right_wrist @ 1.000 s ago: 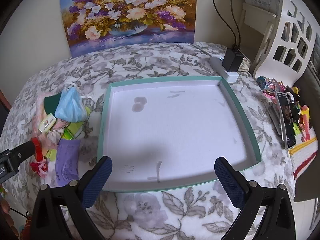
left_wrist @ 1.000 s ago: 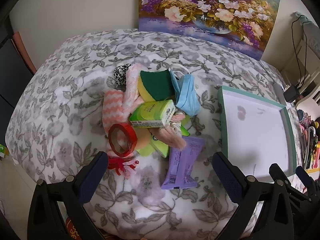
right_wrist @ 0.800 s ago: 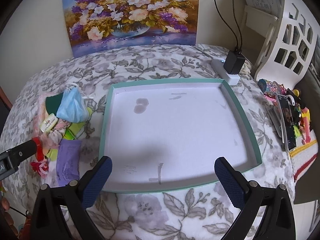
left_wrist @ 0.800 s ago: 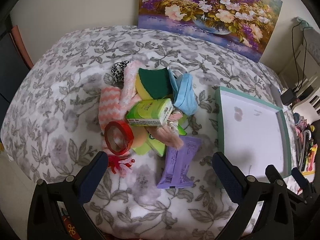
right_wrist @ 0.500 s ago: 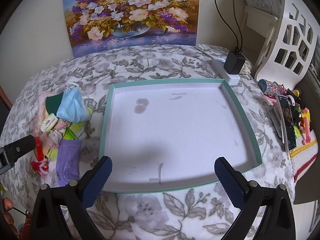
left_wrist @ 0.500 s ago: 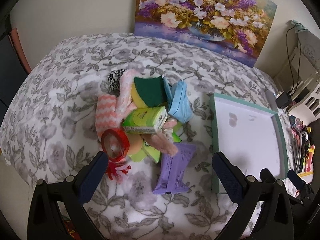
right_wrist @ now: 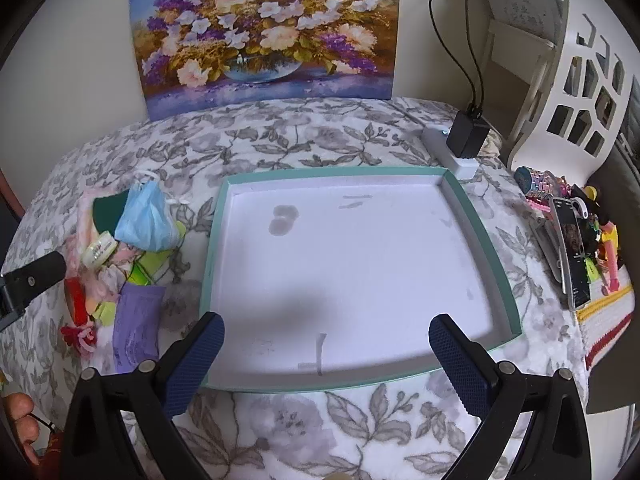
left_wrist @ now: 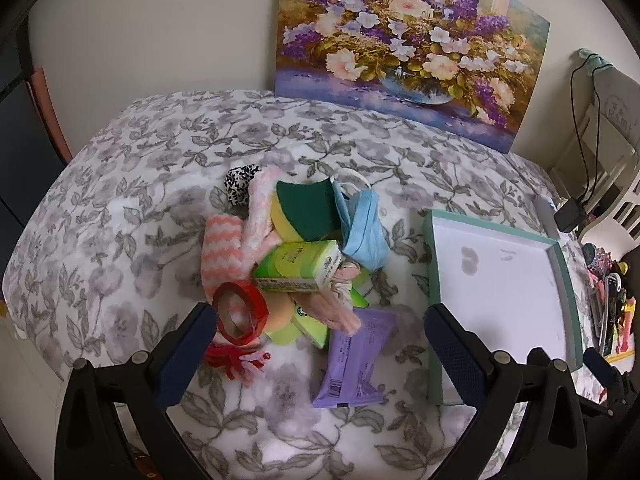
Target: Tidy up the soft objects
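Note:
A heap of soft things lies on the floral blanket: a blue face mask [left_wrist: 364, 228], a green and yellow sponge [left_wrist: 304, 208], a green tissue pack [left_wrist: 298, 266], a purple wipes pack [left_wrist: 354, 360], a red tape roll [left_wrist: 239, 314] and pink cloths [left_wrist: 222, 252]. My left gripper [left_wrist: 320, 344] hangs open above the heap's near side, holding nothing. A teal-rimmed tray [right_wrist: 476, 216] with a bare white floor lies right of the heap. My right gripper [right_wrist: 326, 344] stands open over the tray's near edge. The mask [right_wrist: 146, 218] and purple pack [right_wrist: 134, 328] show at left there.
A flower painting [left_wrist: 408, 40] leans on the wall behind the bed. A white power strip with a black adapter [right_wrist: 466, 136] sits past the tray. A phone [right_wrist: 574, 248] and small toys lie at the right edge. A white chair [right_wrist: 576, 80] stands at the right.
My left gripper has drawn back and up, so the heap looks smaller and more of the wall shows. My right gripper has barely shifted. Both stay open.

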`<state>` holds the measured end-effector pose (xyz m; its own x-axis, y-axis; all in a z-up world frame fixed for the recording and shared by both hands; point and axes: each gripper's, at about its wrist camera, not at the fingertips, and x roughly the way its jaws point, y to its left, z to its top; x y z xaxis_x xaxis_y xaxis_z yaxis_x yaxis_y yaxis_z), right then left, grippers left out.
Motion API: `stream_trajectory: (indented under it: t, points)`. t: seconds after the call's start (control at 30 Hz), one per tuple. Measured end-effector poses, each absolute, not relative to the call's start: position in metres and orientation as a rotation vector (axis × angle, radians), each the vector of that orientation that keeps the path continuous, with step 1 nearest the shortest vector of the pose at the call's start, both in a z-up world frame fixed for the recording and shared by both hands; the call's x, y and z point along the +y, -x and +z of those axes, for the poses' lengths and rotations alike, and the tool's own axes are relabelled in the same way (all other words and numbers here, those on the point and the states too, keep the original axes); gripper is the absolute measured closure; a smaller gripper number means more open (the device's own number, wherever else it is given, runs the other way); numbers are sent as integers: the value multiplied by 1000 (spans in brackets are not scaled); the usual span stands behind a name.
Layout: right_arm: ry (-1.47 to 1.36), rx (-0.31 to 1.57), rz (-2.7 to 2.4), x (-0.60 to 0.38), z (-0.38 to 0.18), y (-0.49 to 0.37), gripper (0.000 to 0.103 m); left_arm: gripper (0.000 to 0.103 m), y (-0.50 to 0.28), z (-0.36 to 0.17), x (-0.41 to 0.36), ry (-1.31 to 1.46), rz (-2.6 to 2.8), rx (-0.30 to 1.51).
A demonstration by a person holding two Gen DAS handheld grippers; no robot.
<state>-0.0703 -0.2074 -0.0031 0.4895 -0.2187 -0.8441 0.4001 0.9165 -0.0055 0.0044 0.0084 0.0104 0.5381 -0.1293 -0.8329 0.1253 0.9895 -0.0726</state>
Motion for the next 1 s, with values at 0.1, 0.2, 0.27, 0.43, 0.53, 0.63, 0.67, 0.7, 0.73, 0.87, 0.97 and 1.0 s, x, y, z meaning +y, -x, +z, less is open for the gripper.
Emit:
stream_trajectory:
  t: [0.1, 0.2, 0.27, 0.43, 0.53, 0.63, 0.67, 0.7, 0.73, 0.87, 0.97, 1.0]
  points:
    - [-209, 984, -381, -209, -2, 71, 0, 0, -4, 9, 7, -6, -159, 1002]
    - [-211, 982, -383, -209, -2, 71, 0, 0, -4, 9, 5, -17, -169, 1004]
    - [-210, 982, -384, -209, -2, 71, 0, 0, -4, 8, 5, -22, -172, 1008]
    - [-210, 985, -384, -209, -2, 71, 0, 0, -4, 8, 6, -21, -174, 1012]
    - [-205, 988, -378, -208, -2, 71, 0, 0, -4, 7, 7, -21, -175, 1020]
    - [-202, 991, -375, -206, -2, 71, 0, 0, -4, 8, 8, -19, -177, 1027]
    - [-203, 994, -371, -206, -2, 71, 0, 0, -4, 8, 8, -17, -178, 1028]
    - [-203, 996, -370, -206, -3, 71, 0, 0, -4, 8, 8, -18, -178, 1032]
    - [-200, 999, -370, -205, -3, 71, 0, 0, -3, 8, 9, -20, -178, 1039]
    - [-196, 1014, -371, -204, -4, 71, 0, 0, -2, 10, 9, -21, -181, 1041]
    - [-196, 1013, -372, -204, -3, 72, 0, 0, -2, 9, 9, -23, -179, 1045]
    - [-197, 1013, -371, -204, -4, 71, 0, 0, -2, 9, 9, -26, -176, 1048]
